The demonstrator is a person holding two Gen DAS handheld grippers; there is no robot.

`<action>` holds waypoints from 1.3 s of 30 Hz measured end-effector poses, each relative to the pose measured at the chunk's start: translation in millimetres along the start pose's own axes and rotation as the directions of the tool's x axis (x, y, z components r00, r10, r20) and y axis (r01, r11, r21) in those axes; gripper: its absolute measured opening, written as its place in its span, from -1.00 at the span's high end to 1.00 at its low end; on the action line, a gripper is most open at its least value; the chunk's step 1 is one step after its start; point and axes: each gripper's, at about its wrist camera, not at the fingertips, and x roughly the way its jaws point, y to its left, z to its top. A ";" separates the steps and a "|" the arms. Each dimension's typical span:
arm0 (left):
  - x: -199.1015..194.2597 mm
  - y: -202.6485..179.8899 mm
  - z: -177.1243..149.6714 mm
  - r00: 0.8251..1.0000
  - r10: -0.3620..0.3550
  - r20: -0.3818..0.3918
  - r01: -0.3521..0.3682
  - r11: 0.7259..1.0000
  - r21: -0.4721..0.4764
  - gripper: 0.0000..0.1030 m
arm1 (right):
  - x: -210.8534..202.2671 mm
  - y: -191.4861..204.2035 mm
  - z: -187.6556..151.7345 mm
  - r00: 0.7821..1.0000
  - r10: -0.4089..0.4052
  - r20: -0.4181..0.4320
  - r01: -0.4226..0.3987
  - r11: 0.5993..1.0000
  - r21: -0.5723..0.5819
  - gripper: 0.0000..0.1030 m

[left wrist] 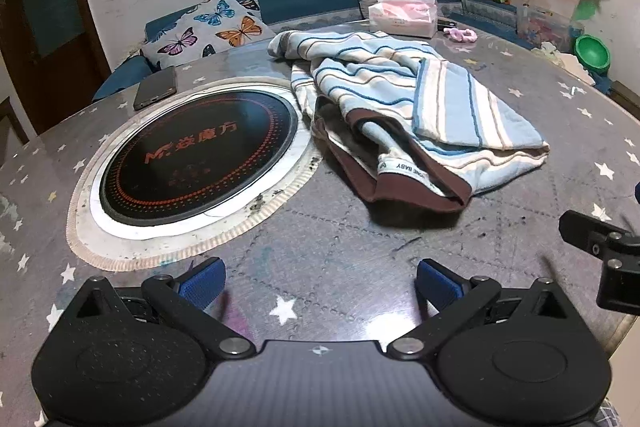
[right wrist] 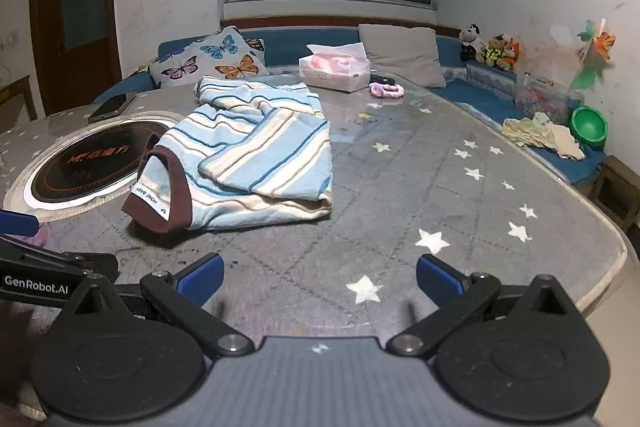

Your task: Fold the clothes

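A blue-and-cream striped child's shirt with a brown collar lies crumpled on the grey star-patterned table. In the right wrist view the shirt sits left of centre, collar and label toward me. My left gripper hovers open over bare table, short of the collar, nothing between its blue pads. My right gripper is likewise open and empty, below and right of the shirt. Part of the right gripper's body shows at the left wrist view's right edge; the left gripper's body shows at the right wrist view's left edge.
A round black induction hob is set into the table left of the shirt. A phone lies beyond it. A tissue box and a pink hair tie sit at the far side. A cushioned bench with pillows and toys surrounds the table.
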 end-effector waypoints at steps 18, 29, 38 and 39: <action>-4.0 -2.5 -3.4 1.000 0.006 -0.016 -0.006 1.000 0.006 -1.00 | -5.7 3.2 -2.9 0.999 0.043 -0.026 -0.043 0.999 0.011 -1.00; -1.4 -5.8 -0.8 1.000 0.005 -0.020 -0.005 1.000 0.012 -1.00 | -3.7 4.3 -2.6 0.998 0.049 -0.037 -0.049 0.999 0.004 -1.00; 1.3 -5.9 2.0 1.000 0.006 -0.021 -0.005 1.000 0.013 -1.00 | 1.1 2.2 -2.2 0.997 0.057 -0.054 -0.056 0.998 0.014 -1.00; 1.7 -6.0 2.5 1.000 0.006 -0.022 -0.006 1.000 0.014 -1.00 | 1.5 2.2 -2.1 0.997 0.059 -0.055 -0.058 0.998 0.015 -1.00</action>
